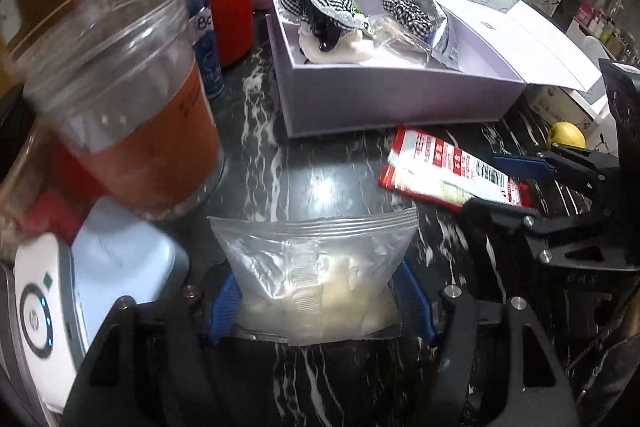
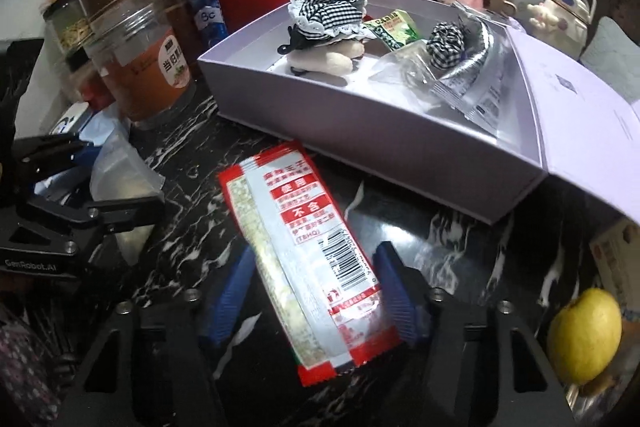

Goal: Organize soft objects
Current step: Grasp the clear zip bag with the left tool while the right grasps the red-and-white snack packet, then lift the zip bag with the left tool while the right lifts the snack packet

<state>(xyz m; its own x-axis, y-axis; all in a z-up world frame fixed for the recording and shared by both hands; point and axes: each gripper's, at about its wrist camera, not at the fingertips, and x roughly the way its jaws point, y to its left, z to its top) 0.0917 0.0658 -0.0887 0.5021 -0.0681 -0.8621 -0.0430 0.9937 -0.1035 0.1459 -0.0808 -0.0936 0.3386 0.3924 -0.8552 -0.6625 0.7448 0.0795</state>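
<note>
Your left gripper [image 1: 318, 301] pinches the zip bag [image 1: 316, 267] low over the table. Your right gripper [image 2: 316, 291], jaws apart, straddles the red packet [image 2: 308, 259]. Close, then carry both into the box [image 2: 360, 131].

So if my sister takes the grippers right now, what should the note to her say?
Left gripper: shut on the clear zip bag of pale soft stuff, low over the black marble table.
Right gripper: open, fingers either side of the red snack packet lying on the table, not squeezing it yet.
Lavender box: open, just beyond both.
Done: the checkered plush doll, checkered scrunchie, green packet and silver pouch are in the box.
Left: put the zip bag in, then grip the red packet and put it in too.
</note>
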